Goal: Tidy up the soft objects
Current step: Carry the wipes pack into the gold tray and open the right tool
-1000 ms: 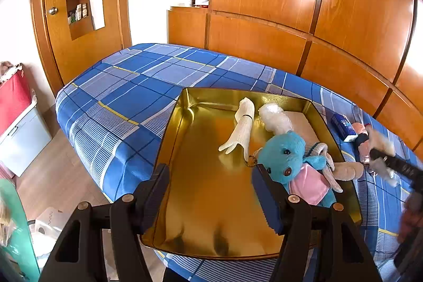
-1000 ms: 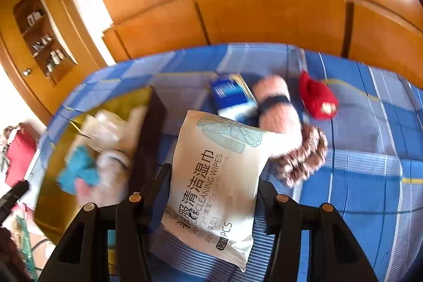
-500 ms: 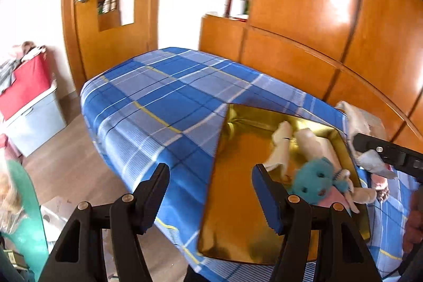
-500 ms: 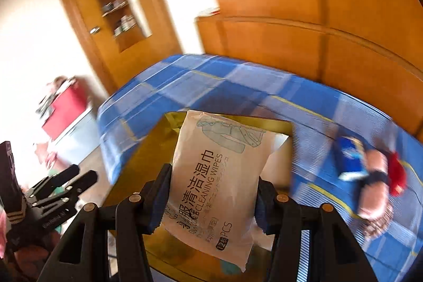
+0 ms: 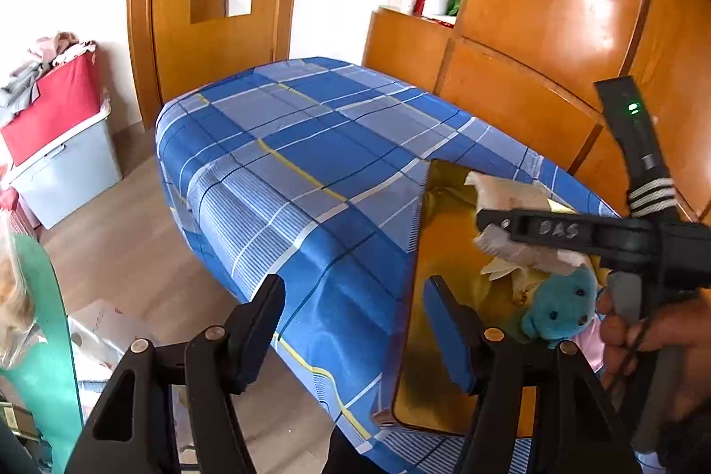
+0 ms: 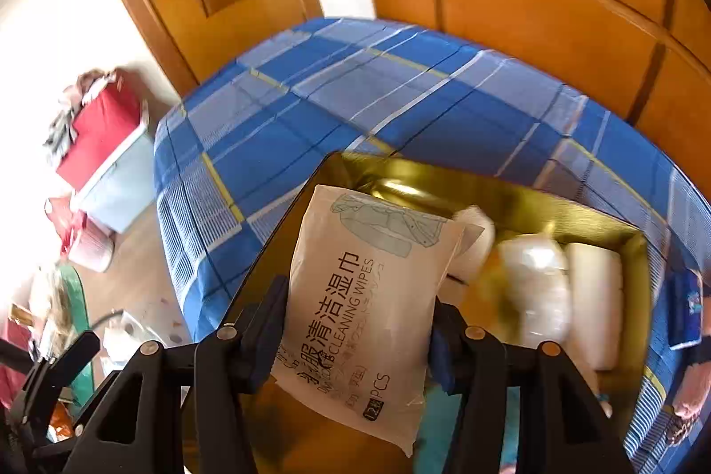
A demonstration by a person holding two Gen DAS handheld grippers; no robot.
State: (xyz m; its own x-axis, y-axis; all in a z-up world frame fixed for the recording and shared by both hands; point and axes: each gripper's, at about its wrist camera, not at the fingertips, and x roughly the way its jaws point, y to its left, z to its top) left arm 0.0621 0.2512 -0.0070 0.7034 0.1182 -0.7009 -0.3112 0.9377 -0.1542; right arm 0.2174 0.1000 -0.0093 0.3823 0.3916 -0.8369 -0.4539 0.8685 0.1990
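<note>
right wrist: white wipes pack (image 6: pixel 369 305), printed lettering.

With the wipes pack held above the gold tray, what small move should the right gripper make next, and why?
Probably lower the pack toward the bare gold floor at the near left of the tray, then open. The right gripper is shut on the wipes pack, which hangs above the tray, while white soft items fill the far right side. The left gripper is open, holding nothing, off to the side.
</note>
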